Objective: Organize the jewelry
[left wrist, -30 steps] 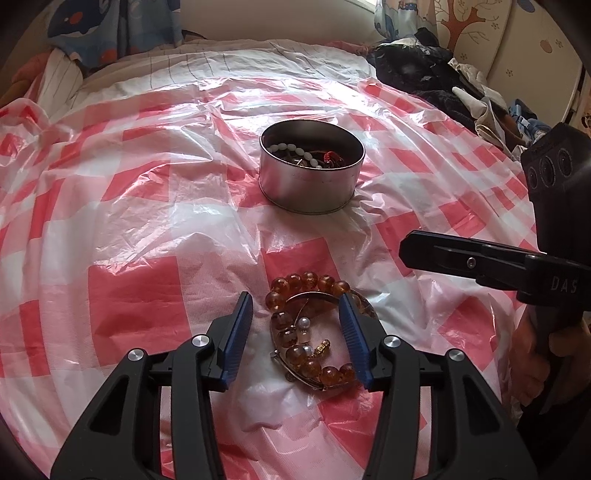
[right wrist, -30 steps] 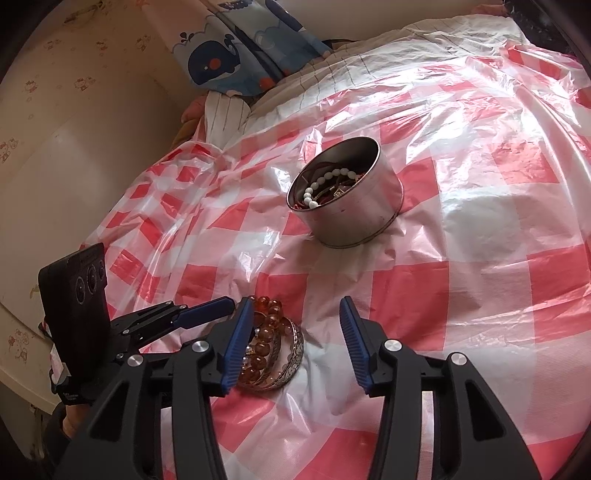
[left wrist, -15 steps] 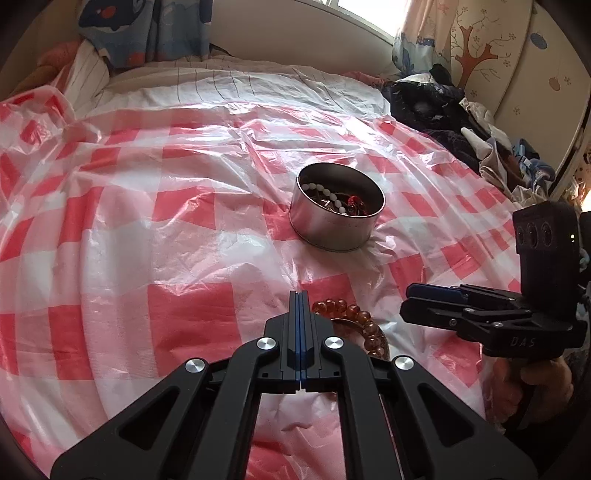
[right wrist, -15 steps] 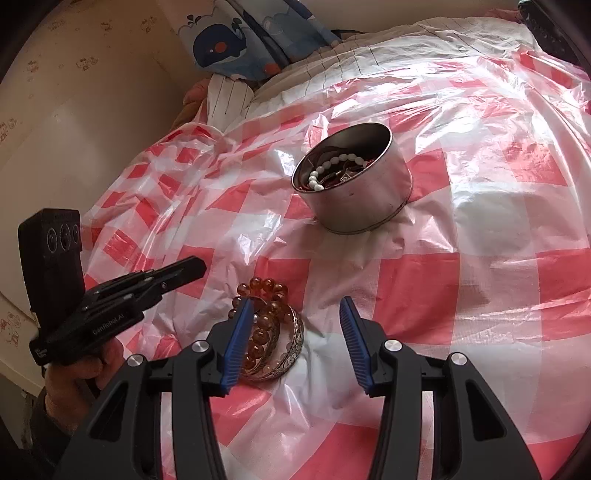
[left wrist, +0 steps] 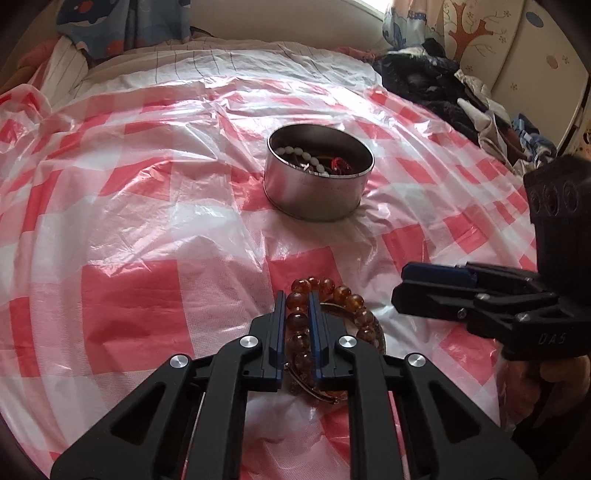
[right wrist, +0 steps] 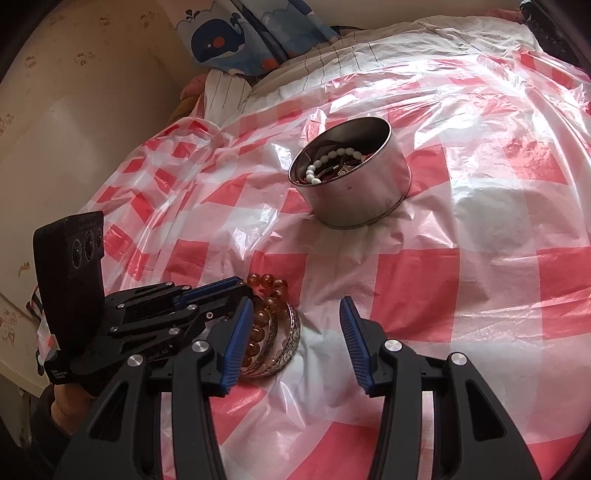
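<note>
An amber bead bracelet (left wrist: pixel 334 291) lies with a silver bangle (right wrist: pixel 288 343) on the red-and-white checked plastic sheet. My left gripper (left wrist: pixel 297 302) is shut on one side of the bead bracelet. In the right wrist view the left gripper (right wrist: pixel 236 286) sits over the same bracelet (right wrist: pixel 267 284). My right gripper (right wrist: pixel 295 317) is open and empty, just right of the bangle; it also shows in the left wrist view (left wrist: pixel 413 284). A round metal tin (left wrist: pixel 319 173) holding a white bead bracelet (right wrist: pixel 327 162) and other jewelry stands farther back.
The plastic sheet (left wrist: pixel 147 221) covers a soft bed and is wrinkled. Dark clothes (left wrist: pixel 443 85) are piled at the bed's right edge. A whale-print cloth (right wrist: pixel 236 33) lies at the head of the bed by the wall.
My left gripper, fully shut above the bracelets half a second ago, has come down and now grips the amber bead bracelet. The right gripper stays open nearby.
</note>
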A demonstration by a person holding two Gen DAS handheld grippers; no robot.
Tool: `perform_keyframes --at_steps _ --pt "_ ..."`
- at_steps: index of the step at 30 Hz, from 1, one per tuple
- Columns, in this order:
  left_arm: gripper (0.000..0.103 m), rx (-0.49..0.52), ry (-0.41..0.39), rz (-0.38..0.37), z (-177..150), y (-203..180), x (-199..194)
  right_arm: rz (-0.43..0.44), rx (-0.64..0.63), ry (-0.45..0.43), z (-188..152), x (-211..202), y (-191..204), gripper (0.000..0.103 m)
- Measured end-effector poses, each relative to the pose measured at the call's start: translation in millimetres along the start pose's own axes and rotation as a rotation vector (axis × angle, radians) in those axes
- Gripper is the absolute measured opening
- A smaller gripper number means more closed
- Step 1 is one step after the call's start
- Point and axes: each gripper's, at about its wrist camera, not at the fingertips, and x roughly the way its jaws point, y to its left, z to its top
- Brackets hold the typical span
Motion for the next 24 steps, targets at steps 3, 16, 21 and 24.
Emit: perform_keyframes --at_steps 3,16,21,24 --pt "0.01 -0.074 -0.077 -0.006 7.3 17.3 -22.5 0.003 -0.033 0.005 -1.4 1.0 6.4 0.048" --pt "0.011 -0.2 -0.047 0.139 4.3 55.4 -24.0 -0.058 -0.237 0.073 -14.8 36.4 49.8 0.035" --pt "0.019 -0.206 -0.027 0.142 1.9 57.0 -18.8 -0.083 -0.255 0.033 -13.9 31.4 50.4 0.008" --pt "0.026 -0.199 -0.025 0.144 1.0 55.2 -18.2 -0.119 -0.232 -0.039 -3.7 11.3 41.0 0.006"
